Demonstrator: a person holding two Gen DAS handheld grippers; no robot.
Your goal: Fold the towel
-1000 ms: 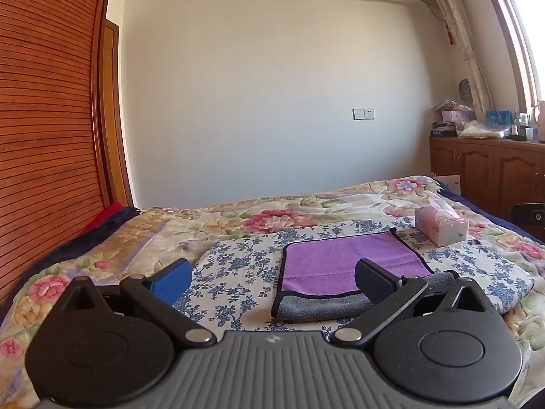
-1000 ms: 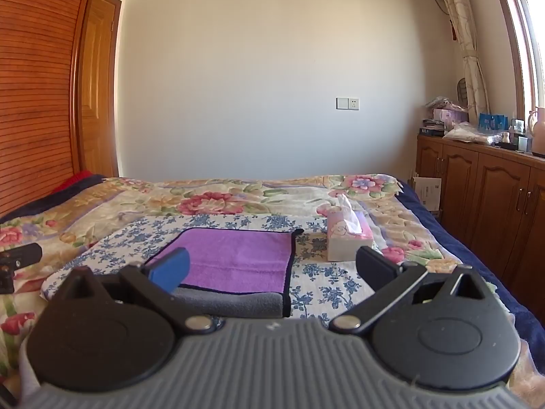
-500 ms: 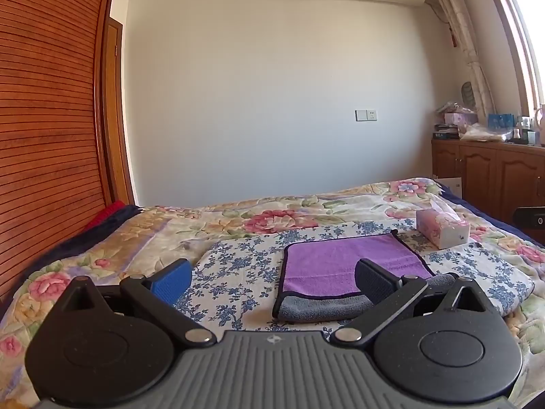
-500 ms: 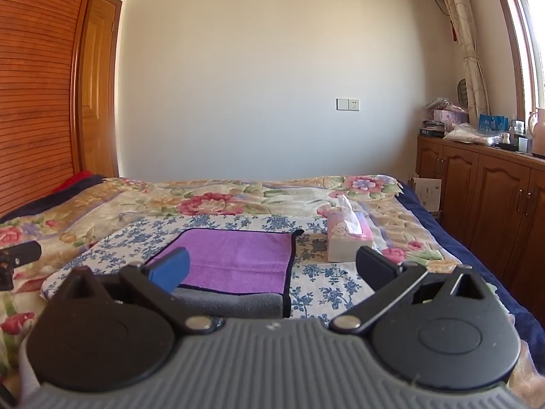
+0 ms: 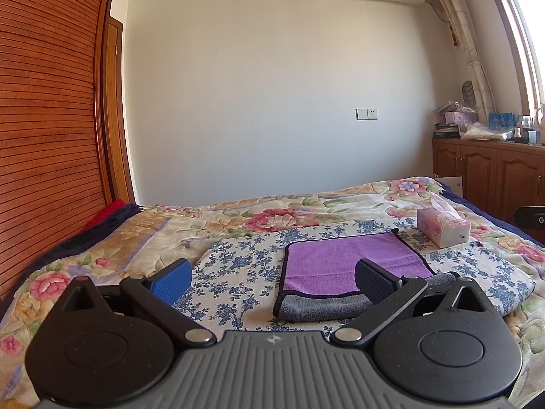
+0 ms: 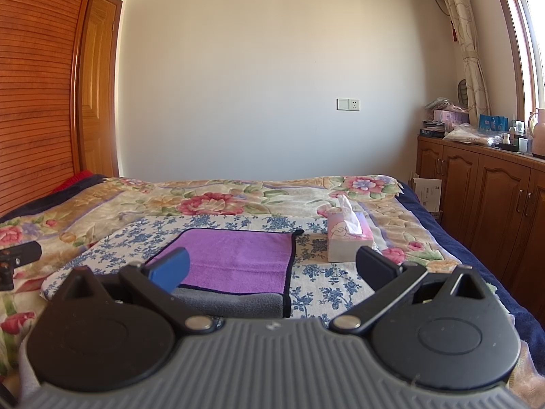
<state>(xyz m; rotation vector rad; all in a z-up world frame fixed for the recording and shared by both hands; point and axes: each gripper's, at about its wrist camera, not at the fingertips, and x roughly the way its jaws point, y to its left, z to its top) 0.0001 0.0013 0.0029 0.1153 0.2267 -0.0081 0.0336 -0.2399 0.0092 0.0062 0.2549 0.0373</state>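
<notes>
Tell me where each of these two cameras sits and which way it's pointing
Left wrist: on the left gripper, looking forward across the bed at the far wall; its open fingers frame the purple towel, ahead and to the right.
Right wrist: on the right gripper, facing the same wall; its open fingers show, the towel ahead and to the left, the tissue box further right.
Shared: towel, tissue box, bed, wall socket, wooden cabinets.

Daylight poured in from the window (image 5: 531,34) on my right, blown out to white glare. The room looked bright and sharp, shadows soft. Fisheye bending curved the wardrobe (image 6: 34,85) and curtain (image 6: 466,34) at the edges.
</notes>
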